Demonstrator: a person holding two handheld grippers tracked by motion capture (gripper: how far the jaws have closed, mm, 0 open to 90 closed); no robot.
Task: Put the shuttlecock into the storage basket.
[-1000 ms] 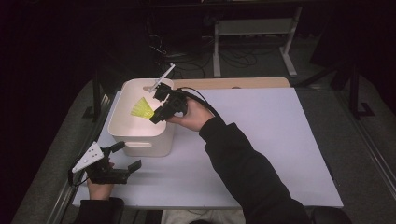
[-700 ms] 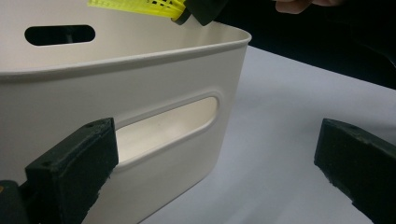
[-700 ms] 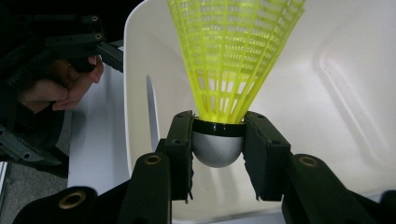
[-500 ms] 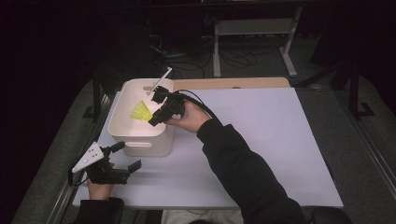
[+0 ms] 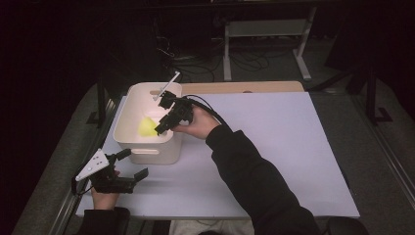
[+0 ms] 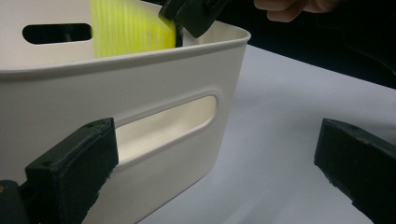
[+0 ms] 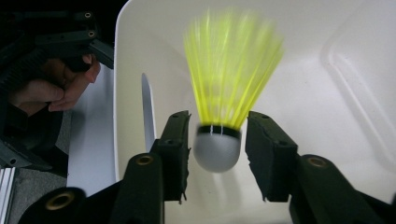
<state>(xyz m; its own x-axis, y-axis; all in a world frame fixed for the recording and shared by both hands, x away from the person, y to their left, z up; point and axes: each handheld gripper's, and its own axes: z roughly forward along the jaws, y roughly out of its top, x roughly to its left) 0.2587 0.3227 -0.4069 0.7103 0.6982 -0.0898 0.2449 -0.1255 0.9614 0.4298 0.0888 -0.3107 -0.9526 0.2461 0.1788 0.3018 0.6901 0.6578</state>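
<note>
At the near edge of the white surface (image 5: 274, 147), left gripper (image 5: 134, 163) resting idle, jaws spread wide and holding nothing, pointed at the handle slot of the white plastic bin (image 5: 151, 152) just ahead.

Over the bin, right gripper (image 7: 218, 119) reaching down inside. Its jaws are narrowly apart, a thin gap showing on each side of the grey cork of the yellow shuttlecock (image 7: 226, 88). No firm pinch to be seen, so probably just let go. Shuttlecock upright between those jaws, inside the bin, feathers blurred; seen from above, towards the near left part of the bin.

Risks from here:
- Cork loose between the jaws, so likely to drop and tip over, perhaps rolling against a wall rather than resting where intended.
- Feathers easily caught on a pad if the gripper is withdrawn at a slant, dragging the shuttlecock back up or flicking it over the rim.
- Closing again off-centre could crush or bend the thin feathers.
- Right hand close to the bin's rim; a knock there could shove the light bin across the surface.

Against the picture from a second ago: right gripper and shuttlecock lower and nearer the bin's front wall; left gripper and bin unmoved.
</note>
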